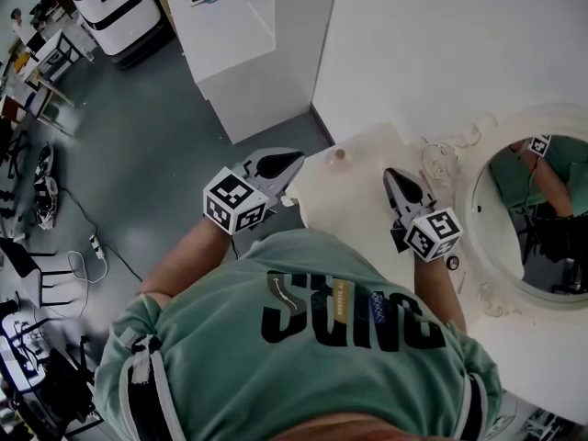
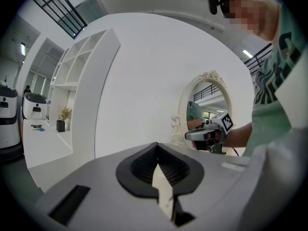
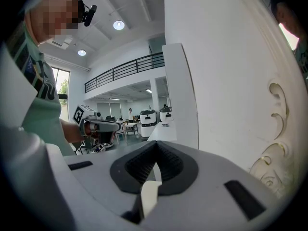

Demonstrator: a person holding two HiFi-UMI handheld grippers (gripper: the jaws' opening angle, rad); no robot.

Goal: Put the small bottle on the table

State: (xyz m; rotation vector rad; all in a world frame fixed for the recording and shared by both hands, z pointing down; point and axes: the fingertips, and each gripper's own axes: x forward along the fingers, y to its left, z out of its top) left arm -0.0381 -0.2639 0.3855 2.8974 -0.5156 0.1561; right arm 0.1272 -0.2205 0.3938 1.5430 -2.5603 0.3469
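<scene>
A small pale bottle (image 1: 339, 155) with a pinkish top stands on the cream table (image 1: 358, 205), near its far left corner. My left gripper (image 1: 299, 157) hangs at the table's left edge, just left of the bottle, with its jaws shut and nothing between them. My right gripper (image 1: 388, 173) is over the table to the right of the bottle, jaws also shut and empty. The left gripper view shows its closed jaws (image 2: 157, 146) and the right gripper (image 2: 207, 134) beyond. In the right gripper view the closed jaws (image 3: 156, 144) point past the left gripper (image 3: 98, 125). Neither gripper view shows the bottle.
A round mirror (image 1: 537, 214) in an ornate cream frame (image 1: 478, 145) stands at the table's right, against the white wall (image 1: 441, 35). A white shelf unit (image 1: 230, 35) stands left of the wall. White robots (image 1: 115, 3), chairs and cables (image 1: 92, 246) are on the grey floor.
</scene>
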